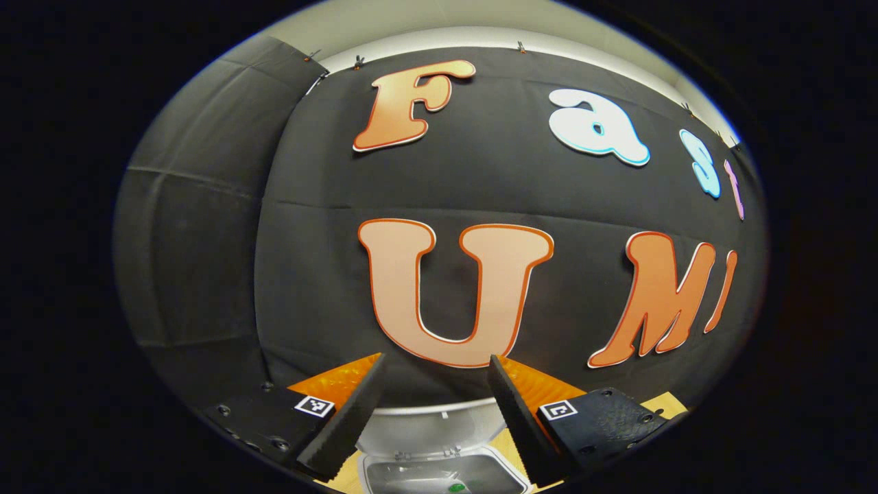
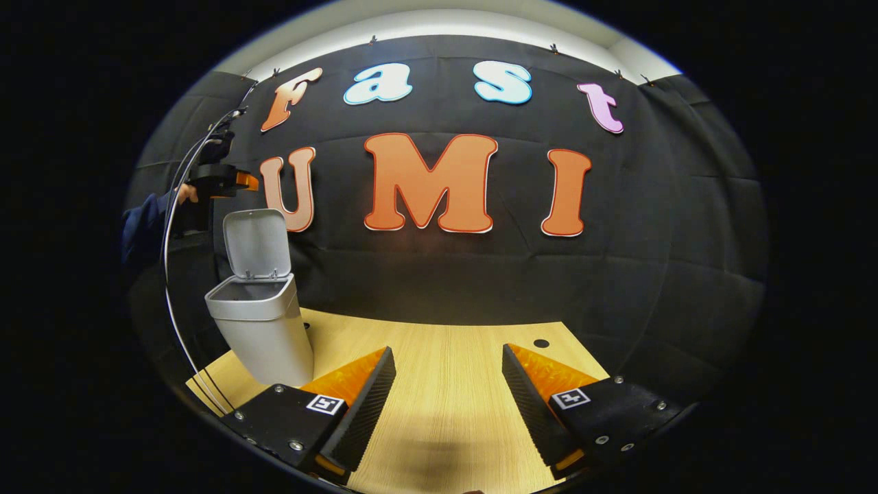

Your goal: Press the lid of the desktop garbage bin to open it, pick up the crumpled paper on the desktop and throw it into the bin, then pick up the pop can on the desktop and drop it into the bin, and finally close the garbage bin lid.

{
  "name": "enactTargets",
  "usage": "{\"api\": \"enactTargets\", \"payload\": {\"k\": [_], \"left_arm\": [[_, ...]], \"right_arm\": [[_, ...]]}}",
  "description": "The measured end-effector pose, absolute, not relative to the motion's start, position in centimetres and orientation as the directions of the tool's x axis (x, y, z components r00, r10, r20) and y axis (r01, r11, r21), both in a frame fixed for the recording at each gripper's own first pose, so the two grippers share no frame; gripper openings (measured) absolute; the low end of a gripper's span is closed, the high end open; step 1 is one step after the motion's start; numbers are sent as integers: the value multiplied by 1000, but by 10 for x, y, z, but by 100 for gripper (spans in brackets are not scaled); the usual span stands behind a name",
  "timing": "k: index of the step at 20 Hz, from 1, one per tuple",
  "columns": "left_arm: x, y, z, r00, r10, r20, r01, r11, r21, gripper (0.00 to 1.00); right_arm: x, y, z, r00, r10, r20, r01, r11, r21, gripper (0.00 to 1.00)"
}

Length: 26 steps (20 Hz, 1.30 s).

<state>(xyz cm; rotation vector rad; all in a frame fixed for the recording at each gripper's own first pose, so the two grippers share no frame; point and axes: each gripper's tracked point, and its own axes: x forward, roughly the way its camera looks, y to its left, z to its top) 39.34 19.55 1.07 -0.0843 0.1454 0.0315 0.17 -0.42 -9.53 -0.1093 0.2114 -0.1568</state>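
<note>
Left gripper view: the left gripper [image 1: 437, 398] hangs above the garbage bin [image 1: 442, 473], its two fingers spread wide with nothing between them. The bin's mouth lies directly below, between the fingers, cut off by the lower edge of the view; its lid [image 1: 432, 424] stands raised at the far side. Inside the bin a small green patch [image 1: 456, 488] can be made out, too small and too dim to identify; the rest of the contents cannot be told. Slivers of the wooden desktop [image 1: 664, 405] show beside the finger mounts.

Right gripper view: the right gripper [image 2: 447, 398] is held low over the desktop [image 2: 446, 357], fingers likewise spread apart and holding nothing. The bin [image 2: 264, 336] stands upright at the left of the desktop, its lid [image 2: 256, 243] tipped up and back on the hinge; from this low angle its inside is hidden by the front wall. Above the bin, the left gripper [image 2: 223, 180] appears at a distance, partly lost against the dark wall, so its fingers cannot be read here; a hand [image 2: 184, 193] and a dark sleeve [image 2: 144, 223] hold it. A cable [image 2: 168, 274] curves down at the left edge. A small dark hole [image 2: 541, 343] marks the far right of the desktop.
</note>
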Motion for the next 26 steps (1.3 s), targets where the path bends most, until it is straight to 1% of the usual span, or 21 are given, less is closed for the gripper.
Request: {"api": "enactTargets", "payload": {"k": [3,6,7,9,12,15,17,19,23,26], "left_arm": [[422,196,-17,971,17,-240,-43,994,-101,93],[424,196,-62,937,17,-348,-46,996,-74,93],[417,197,-72,921,18,-390,-47,997,-64,91],[409,193,-61,949,10,-314,-35,997,-76,96],[379,172,-77,939,-51,-339,29,997,-70,93],[349,159,-98,911,-91,-402,70,995,-65,93],[330,153,-116,877,-110,-468,87,994,-71,93],[312,150,-137,835,-124,-537,90,992,-90,93],[291,149,-167,786,-112,-608,66,993,-97,94],[262,146,-197,722,-121,-681,67,992,-105,94]], "right_arm": [[0,-5,-98,965,-165,-204,142,982,-124,94],[-3,-13,-100,962,-176,-210,153,981,-121,94],[-3,-14,-99,961,-181,-209,159,980,-117,94],[-4,-19,-101,958,-189,-214,169,980,-110,94],[0,-20,-104,956,-191,-222,171,980,-104,94],[3,-15,-105,958,-173,-228,151,982,-109,94],[6,-11,-105,961,-154,-230,131,985,-114,94],[8,-5,-108,962,-140,-234,114,986,-121,94],[9,-3,-108,965,-124,-231,96,987,-129,94],[7,-6,-106,965,-128,-227,102,987,-123,94]]}}
